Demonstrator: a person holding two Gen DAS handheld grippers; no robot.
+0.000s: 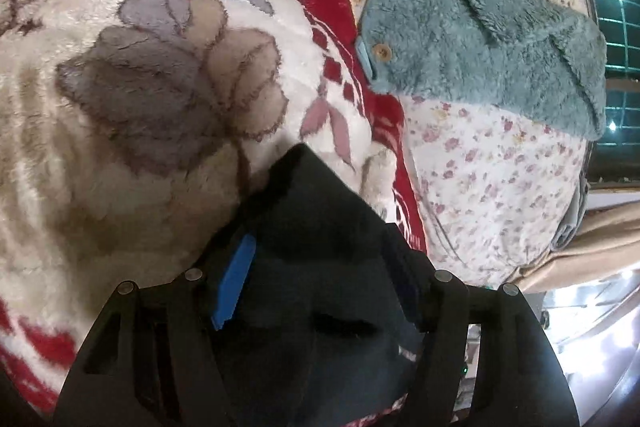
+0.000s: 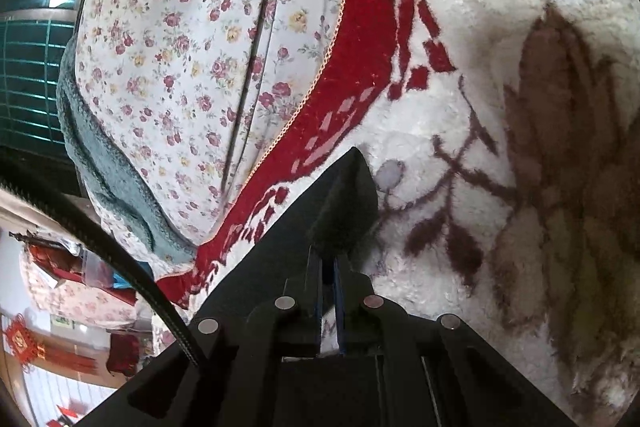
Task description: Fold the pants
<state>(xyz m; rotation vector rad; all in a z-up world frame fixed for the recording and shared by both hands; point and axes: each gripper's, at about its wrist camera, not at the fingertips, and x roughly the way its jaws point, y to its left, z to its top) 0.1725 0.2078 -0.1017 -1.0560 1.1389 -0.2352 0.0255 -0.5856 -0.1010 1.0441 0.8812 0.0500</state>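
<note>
While the right claw (image 2: 329, 291) pinches the dark pants (image 2: 344, 203), the left claw (image 1: 320, 267) gapes over them, angled down.

The dark navy, almost black pants of soft cloth (image 1: 320, 259) lie bunched on a fluffy cream blanket with red border and brown flower pattern (image 1: 120, 87). In the left wrist view the cloth fills the lower middle and rises to a pointed fold. In the right wrist view a corner of the pants (image 2: 344, 211) stands up as a small peak, tilted to the right.
</note>
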